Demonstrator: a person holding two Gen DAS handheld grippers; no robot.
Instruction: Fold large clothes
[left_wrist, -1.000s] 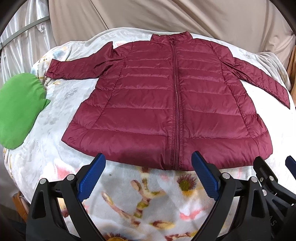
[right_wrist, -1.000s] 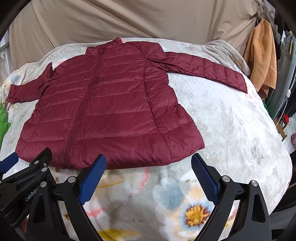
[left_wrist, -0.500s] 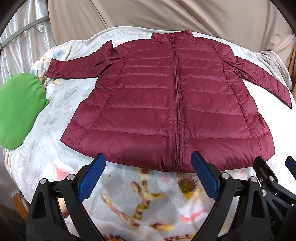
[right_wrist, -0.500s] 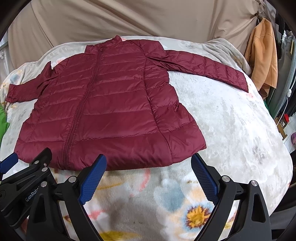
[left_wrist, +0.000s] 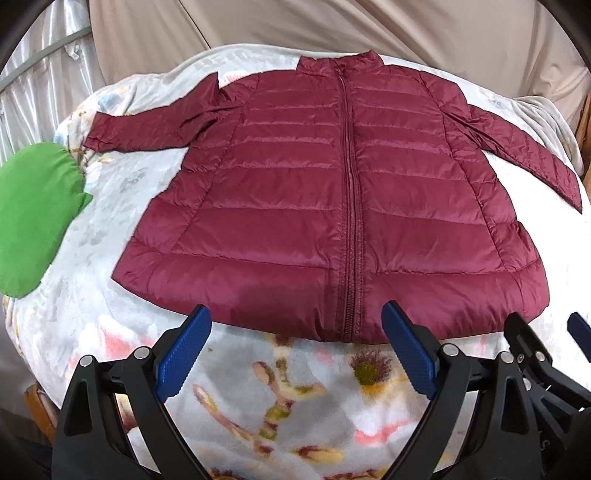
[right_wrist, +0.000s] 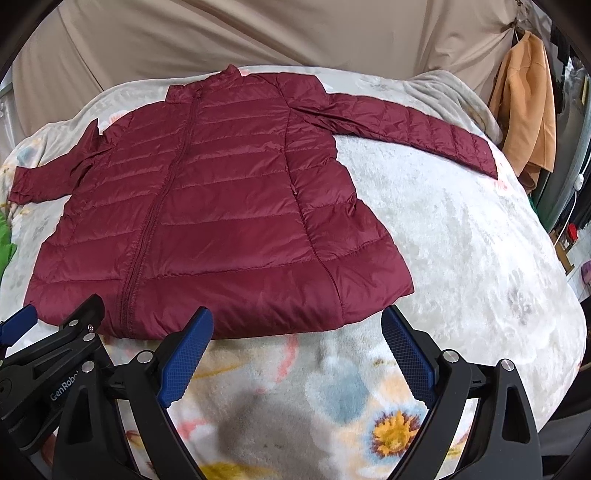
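Note:
A maroon quilted puffer jacket (left_wrist: 295, 206) lies flat and zipped on a floral blanket, collar at the far side, both sleeves spread out; it also shows in the right wrist view (right_wrist: 229, 206). My left gripper (left_wrist: 295, 332) is open and empty, hovering just in front of the jacket's hem near the zipper. My right gripper (right_wrist: 297, 332) is open and empty, in front of the hem's right part. The right gripper's body shows at the lower right of the left wrist view (left_wrist: 546, 373), and the left gripper's body at the lower left of the right wrist view (right_wrist: 48, 362).
The floral blanket (left_wrist: 295, 398) covers the surface. A green cloth (left_wrist: 33, 218) lies at the left edge. A beige curtain (right_wrist: 258, 33) hangs behind. An orange garment (right_wrist: 524, 103) hangs at the right, with clutter beyond the blanket's right edge.
Both grippers have moved slightly forward toward the jacket's hem. The jacket has not moved.

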